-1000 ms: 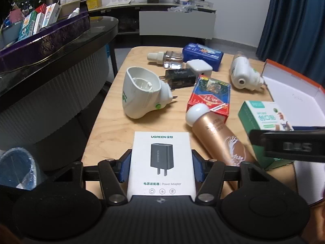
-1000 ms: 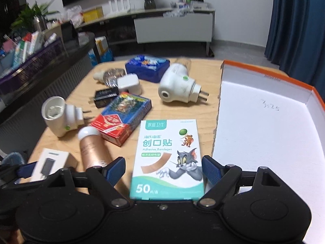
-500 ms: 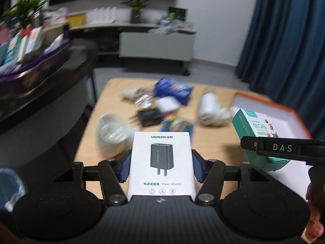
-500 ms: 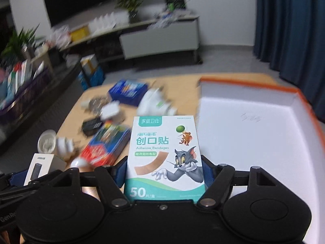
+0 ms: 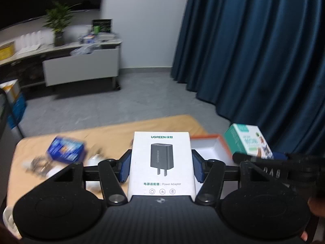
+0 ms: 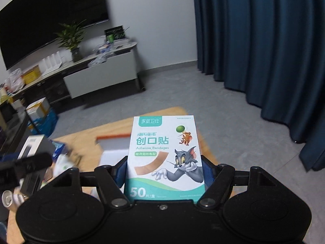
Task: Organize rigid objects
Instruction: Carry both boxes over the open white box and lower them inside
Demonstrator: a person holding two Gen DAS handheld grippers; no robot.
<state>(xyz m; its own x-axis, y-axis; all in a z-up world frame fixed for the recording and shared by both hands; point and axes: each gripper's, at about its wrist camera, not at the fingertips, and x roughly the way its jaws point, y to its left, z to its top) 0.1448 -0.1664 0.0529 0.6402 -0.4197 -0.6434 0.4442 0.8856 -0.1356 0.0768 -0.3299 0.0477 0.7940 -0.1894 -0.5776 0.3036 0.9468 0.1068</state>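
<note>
My left gripper (image 5: 161, 167) is shut on a white UGREEN power adapter box (image 5: 161, 162) and holds it high above the wooden table (image 5: 113, 134). My right gripper (image 6: 164, 169) is shut on a green-and-white adhesive bandage box (image 6: 164, 154), also raised; this box shows at the right of the left wrist view (image 5: 246, 142). The white tray with an orange rim (image 5: 209, 146) lies on the table's right side, below both boxes; it also shows in the right wrist view (image 6: 113, 144).
A blue pack (image 5: 66, 148) and blurred small items lie on the table's left part. A low cabinet (image 5: 81, 67) with a plant stands at the far wall. Blue curtains (image 5: 254, 50) hang at the right. Grey floor lies beyond the table.
Both grippers have risen and tilted up with their boxes, so the table has dropped low in both views. The right gripper closed on the bandage box during the lift.
</note>
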